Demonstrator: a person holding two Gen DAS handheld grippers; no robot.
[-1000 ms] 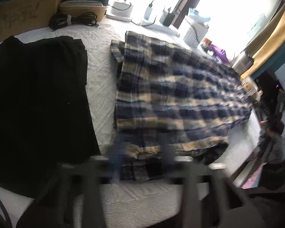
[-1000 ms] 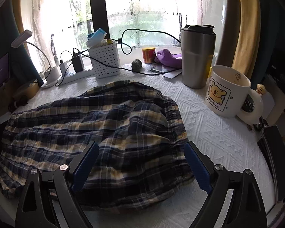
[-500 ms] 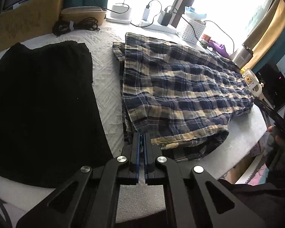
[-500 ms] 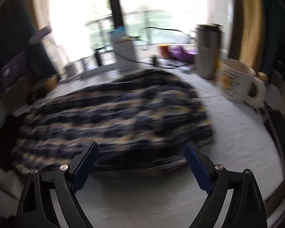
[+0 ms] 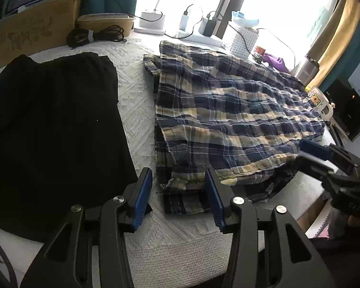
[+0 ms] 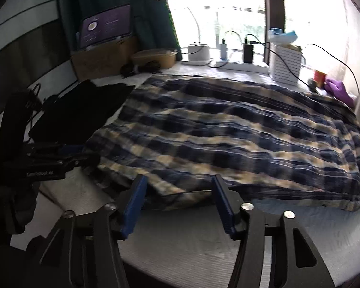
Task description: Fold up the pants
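Blue, navy and cream plaid pants (image 5: 228, 120) lie folded lengthwise on the white textured table cover (image 5: 180, 240). My left gripper (image 5: 177, 177) is at their near left corner. Its jaws are opening, and the hem lies between the blue pads without touching them. In the right wrist view the pants (image 6: 228, 132) fill the middle. My right gripper (image 6: 180, 182) is at their near edge, its jaws closing, with the fabric's edge between pads that do not press on it. Each gripper shows in the other's view: the right gripper (image 5: 319, 153) and the left gripper (image 6: 67, 153).
A black garment (image 5: 48, 132) lies flat to the left of the pants. Along the back stand a cardboard box (image 5: 31, 31), a coiled cable (image 5: 96, 34), a power strip (image 5: 199, 39) and a white basket (image 5: 242, 39). A mug (image 5: 320, 100) sits beyond the pants' far end.
My left gripper, shut at the pants' corner half a second ago, has opened. My right gripper has swept left along the near edge toward the left gripper, and its jaws have narrowed.
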